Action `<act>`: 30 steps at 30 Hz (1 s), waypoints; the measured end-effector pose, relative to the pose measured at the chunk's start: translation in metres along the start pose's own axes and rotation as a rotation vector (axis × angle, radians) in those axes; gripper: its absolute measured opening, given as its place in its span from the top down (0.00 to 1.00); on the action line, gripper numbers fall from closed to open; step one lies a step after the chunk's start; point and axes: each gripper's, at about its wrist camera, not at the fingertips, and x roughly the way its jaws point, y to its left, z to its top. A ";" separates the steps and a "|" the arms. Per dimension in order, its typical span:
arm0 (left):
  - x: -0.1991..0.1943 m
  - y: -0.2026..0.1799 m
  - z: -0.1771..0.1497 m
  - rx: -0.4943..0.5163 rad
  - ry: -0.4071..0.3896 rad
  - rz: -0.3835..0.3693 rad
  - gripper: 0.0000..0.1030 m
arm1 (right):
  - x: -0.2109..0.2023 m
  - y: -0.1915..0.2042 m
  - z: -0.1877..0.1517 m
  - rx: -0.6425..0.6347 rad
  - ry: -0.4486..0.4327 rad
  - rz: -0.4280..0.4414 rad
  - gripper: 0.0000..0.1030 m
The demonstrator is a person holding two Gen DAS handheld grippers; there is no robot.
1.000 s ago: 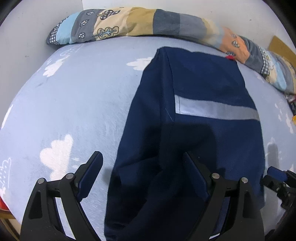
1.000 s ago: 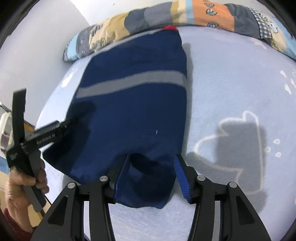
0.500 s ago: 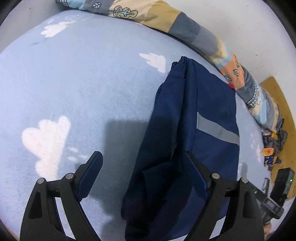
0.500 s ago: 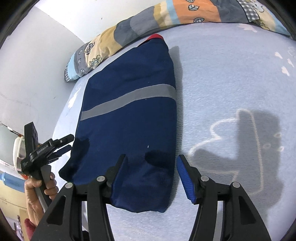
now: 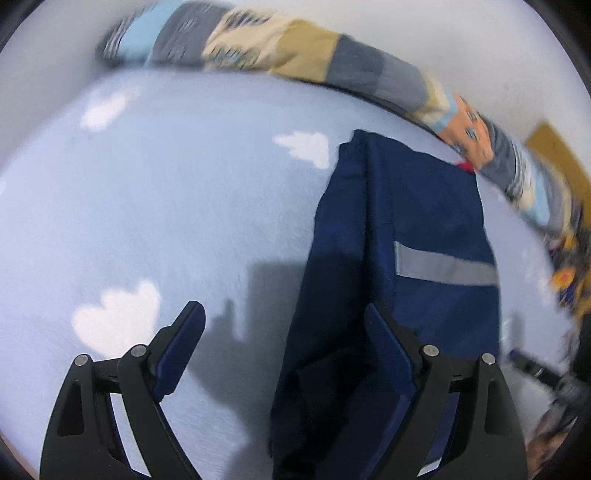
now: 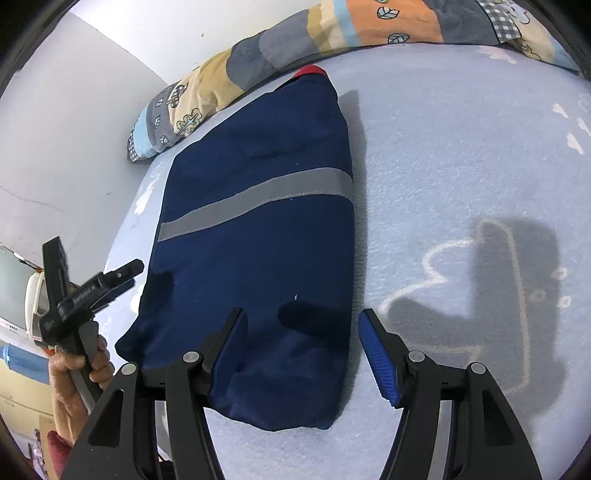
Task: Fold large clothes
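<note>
Evidently the right claw (image 6: 301, 341) had just let go: a second earlier its blue pads sat close around the near hem of the navy garment (image 6: 258, 229), and now its jaws were opening, wide of the cloth, with the hem lying slack between them and neither pad pressing on it. The garment lay on the bed (image 6: 461, 155), folded into a long narrow bundle that ran from the lower centre of the right wrist view up toward the patchwork pillow (image 6: 332, 33) along the top, its grey reflective stripe (image 6: 258, 201) crossing the middle.

The left claw (image 5: 284, 345) stood wide apart and held nothing; over the same second it had swung off the cloth, so that in its own view the garment (image 5: 399, 236) now filled only the right half, one finger over the blue cloud-print sheet (image 5: 166, 192) and the other over the garment's edge. In the right wrist view that same claw showed at the lower left, carried by a hand (image 6: 79, 373) just beside the bundle's corner.

With both claws free and the cloth lying flat, the lengthwise fold looked finished. The likely next step is a cross fold, bringing the near hem up toward the pillow end.
</note>
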 end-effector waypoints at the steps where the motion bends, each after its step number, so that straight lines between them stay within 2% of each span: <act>1: -0.002 -0.007 -0.002 0.043 -0.013 0.008 0.14 | 0.000 0.000 0.000 0.001 0.001 0.001 0.37; 5: -0.005 -0.036 -0.012 0.201 -0.051 0.038 0.14 | 0.001 0.000 0.000 0.006 0.001 0.002 0.37; 10: 0.019 -0.055 -0.025 0.318 0.029 0.133 0.13 | 0.004 -0.003 0.000 0.017 0.012 0.000 0.37; 19: 0.020 -0.058 -0.024 0.311 0.045 0.124 0.13 | 0.005 -0.005 0.001 0.022 0.013 0.002 0.36; 23: 0.017 -0.059 -0.023 0.304 0.050 0.109 0.13 | 0.007 -0.006 0.002 0.035 0.013 0.004 0.33; 30: 0.018 -0.055 -0.020 0.264 0.075 0.075 0.13 | 0.011 -0.006 0.003 0.042 0.021 0.003 0.33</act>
